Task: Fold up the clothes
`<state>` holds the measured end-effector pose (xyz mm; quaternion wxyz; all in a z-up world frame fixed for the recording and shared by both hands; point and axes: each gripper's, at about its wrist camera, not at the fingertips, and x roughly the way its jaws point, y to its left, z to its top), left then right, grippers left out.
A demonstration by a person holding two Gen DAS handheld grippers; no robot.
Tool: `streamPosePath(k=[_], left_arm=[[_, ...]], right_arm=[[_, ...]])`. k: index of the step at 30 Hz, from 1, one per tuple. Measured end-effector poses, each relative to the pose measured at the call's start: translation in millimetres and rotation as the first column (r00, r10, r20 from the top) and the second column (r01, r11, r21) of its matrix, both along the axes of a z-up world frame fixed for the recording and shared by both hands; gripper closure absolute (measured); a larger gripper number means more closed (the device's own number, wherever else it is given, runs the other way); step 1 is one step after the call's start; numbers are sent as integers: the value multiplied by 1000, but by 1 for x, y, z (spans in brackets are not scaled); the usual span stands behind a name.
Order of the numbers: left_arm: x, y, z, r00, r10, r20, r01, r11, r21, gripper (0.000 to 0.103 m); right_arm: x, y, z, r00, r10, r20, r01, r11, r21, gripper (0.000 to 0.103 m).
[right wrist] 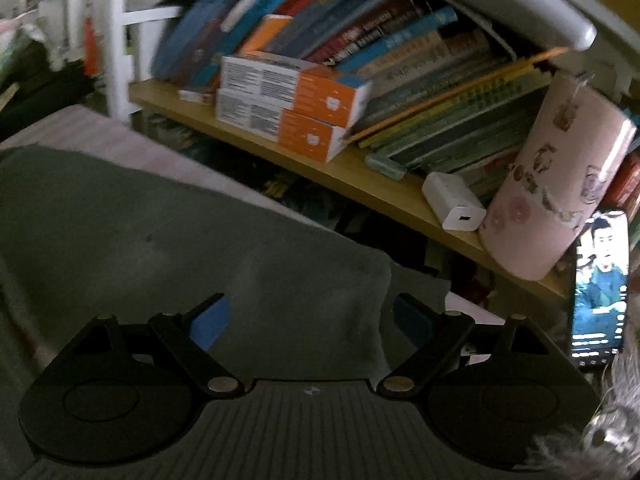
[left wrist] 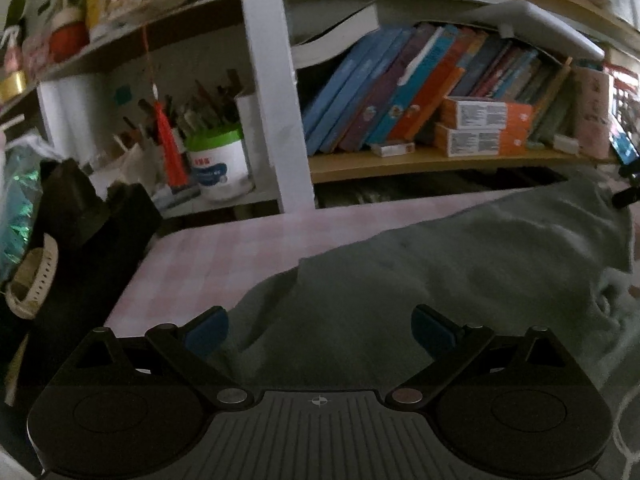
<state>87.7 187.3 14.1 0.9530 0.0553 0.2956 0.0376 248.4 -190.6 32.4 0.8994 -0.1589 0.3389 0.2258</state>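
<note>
Plainly, both the left gripper (left wrist: 320, 330) and right gripper (right wrist: 310, 320) hover released over the grey garment (left wrist: 460, 264), its length stretching across the tabletop (left wrist: 224, 256).

Lying on the pink checked tabletop (left wrist: 224, 256): a rumpled grey-green fabric garment (left wrist: 460, 264). Standing behind it: a wooden shelf (right wrist: 360, 176) carrying slanted paperback books (right wrist: 420, 80), two stacked orange cardboard boxes (right wrist: 292, 104), a white plastic charger (right wrist: 454, 206).
</note>
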Motion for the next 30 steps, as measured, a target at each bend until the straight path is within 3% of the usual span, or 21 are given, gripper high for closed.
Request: streamPosePath(k=[7,30], left_arm=[[24,-2,-1,999,-36,-32,38,998,57,3],[78,-5,-15,991,-93,-92,100,993,70,3]], right_arm=[[27,15,-10,1000,29,-12,-29,999,-35,14],[66,27,-24,999,50,-15,-50,997,-64,14]])
